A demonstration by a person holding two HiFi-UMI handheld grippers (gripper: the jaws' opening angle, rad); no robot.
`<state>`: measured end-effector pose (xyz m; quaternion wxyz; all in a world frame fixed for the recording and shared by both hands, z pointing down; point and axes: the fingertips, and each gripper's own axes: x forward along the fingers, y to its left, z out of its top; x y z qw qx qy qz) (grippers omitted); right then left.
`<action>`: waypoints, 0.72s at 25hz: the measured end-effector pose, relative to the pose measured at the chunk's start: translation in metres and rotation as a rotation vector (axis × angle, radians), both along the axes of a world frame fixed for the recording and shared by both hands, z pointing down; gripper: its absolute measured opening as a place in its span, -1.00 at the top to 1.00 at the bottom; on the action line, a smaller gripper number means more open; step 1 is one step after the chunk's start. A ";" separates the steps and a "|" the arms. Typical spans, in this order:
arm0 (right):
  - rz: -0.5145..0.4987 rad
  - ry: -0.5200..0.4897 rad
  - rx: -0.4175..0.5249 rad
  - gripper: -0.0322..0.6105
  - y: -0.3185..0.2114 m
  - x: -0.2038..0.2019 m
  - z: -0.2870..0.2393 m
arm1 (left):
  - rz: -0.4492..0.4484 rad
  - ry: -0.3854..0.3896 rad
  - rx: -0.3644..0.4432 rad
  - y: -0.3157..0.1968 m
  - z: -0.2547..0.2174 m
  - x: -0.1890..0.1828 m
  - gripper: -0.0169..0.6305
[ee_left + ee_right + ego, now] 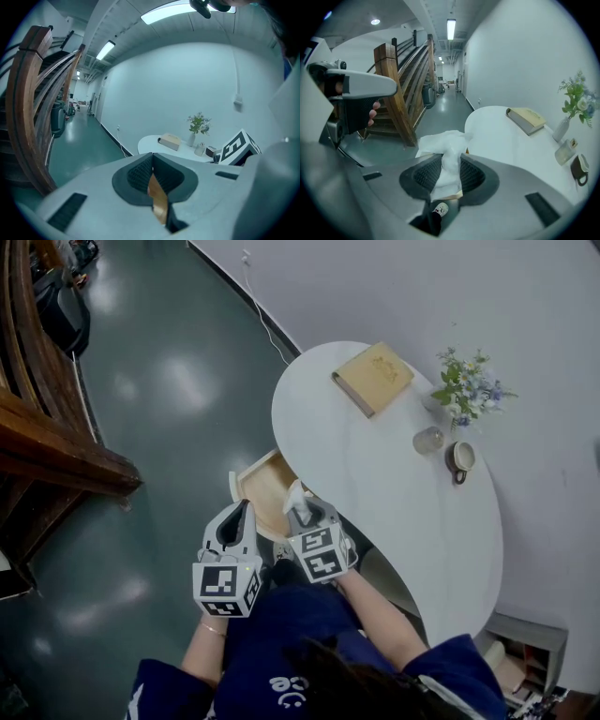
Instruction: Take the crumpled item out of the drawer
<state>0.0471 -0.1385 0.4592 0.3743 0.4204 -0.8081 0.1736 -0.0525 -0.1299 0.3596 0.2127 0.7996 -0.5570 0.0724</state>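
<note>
Now the right tool pinches the crumpled white paper tissue. It is up above the open light wooden drawer, at the near left edge of the round white worktop. The left tool, just to its left, is closed to a thin slit and holds nothing.
</note>
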 end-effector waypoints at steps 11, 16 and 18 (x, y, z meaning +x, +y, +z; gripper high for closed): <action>0.084 -0.110 0.111 0.55 -0.011 0.014 -0.051 | 0.047 -0.011 0.054 -0.007 -0.020 0.021 0.93; 0.106 -0.142 0.181 0.55 -0.016 0.025 -0.074 | 0.053 -0.015 0.086 -0.012 -0.031 0.025 0.93; 0.121 -0.161 0.209 0.54 -0.017 0.031 -0.085 | 0.061 -0.025 0.098 -0.013 -0.035 0.027 0.93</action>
